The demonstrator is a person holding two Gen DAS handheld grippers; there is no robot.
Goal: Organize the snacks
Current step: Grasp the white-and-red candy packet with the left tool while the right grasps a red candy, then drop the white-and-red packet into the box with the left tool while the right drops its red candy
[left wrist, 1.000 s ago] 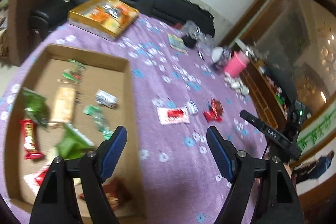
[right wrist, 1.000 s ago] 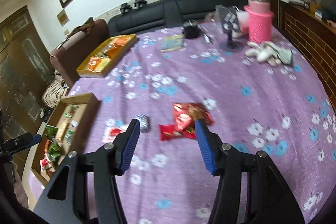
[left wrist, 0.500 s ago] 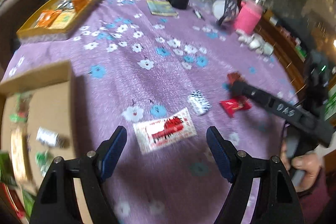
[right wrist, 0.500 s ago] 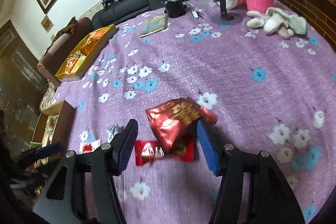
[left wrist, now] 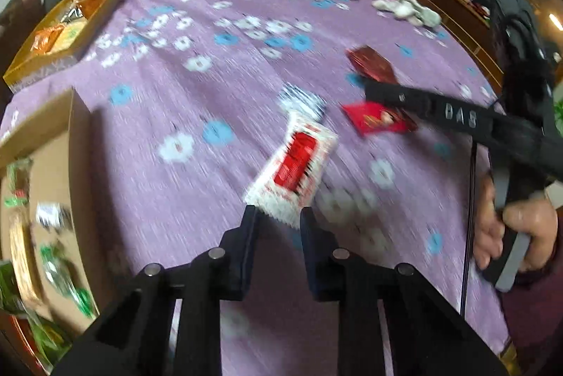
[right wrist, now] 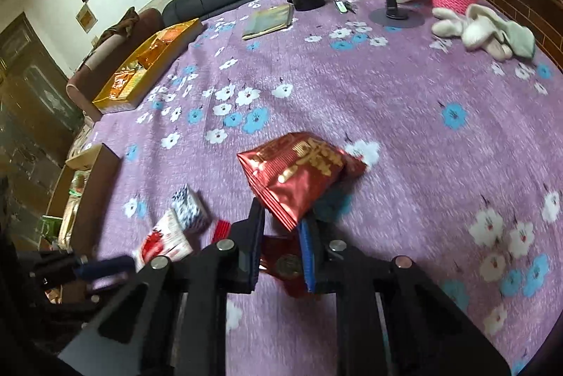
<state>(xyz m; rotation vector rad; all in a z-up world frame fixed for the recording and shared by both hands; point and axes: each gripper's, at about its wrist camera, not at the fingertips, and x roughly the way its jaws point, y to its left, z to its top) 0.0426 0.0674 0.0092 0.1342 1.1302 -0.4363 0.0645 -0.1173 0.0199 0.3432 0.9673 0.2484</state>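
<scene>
Left tool point(left wrist: 278, 217): jaws closing on white-and-red packet point(left wrist: 293, 166), above purple surface point(left wrist: 211, 87). Right tool point(right wrist: 281, 221): clamped on red bag point(right wrist: 299, 175), lifted. Cardboard box point(left wrist: 75, 164) left, holding snacks.

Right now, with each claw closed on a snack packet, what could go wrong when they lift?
1. The left claw, its jaws closing, pinches only the end of the white-and-red packet; it may slip out.
2. The right claw grips one corner of the red foil bag; the bag could swing or tear.
3. The flat red packet beneath that claw may get dragged.
</scene>
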